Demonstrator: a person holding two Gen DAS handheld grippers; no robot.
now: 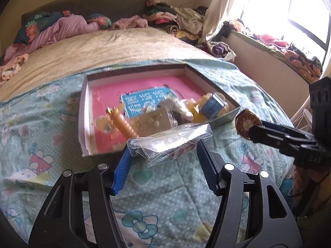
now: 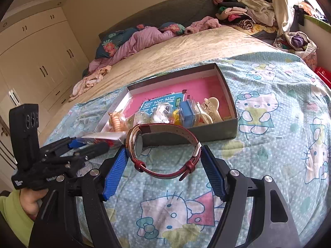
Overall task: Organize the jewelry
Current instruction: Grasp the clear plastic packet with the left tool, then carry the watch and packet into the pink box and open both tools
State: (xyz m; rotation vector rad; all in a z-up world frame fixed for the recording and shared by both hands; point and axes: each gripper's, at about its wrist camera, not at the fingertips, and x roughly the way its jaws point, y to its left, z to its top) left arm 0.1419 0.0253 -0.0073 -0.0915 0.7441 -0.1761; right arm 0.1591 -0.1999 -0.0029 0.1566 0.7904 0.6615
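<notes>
- Left wrist view: the left gripper [image 1: 165,150] is nearest, its blue pads clamped on a clear plastic packet [image 1: 169,141] held just over the near edge of the box [image 1: 84,111].
- The box lies on the cartoon-print blanket [image 1: 41,144]; inside are a coiled hair tie [image 1: 124,124], a blue case [image 1: 213,105] and other trinkets.
- Right wrist view: the right gripper [image 2: 163,159] grips a red-strapped watch [image 2: 165,148] between its pads, just before the box's front wall [image 2: 196,134].
</notes>
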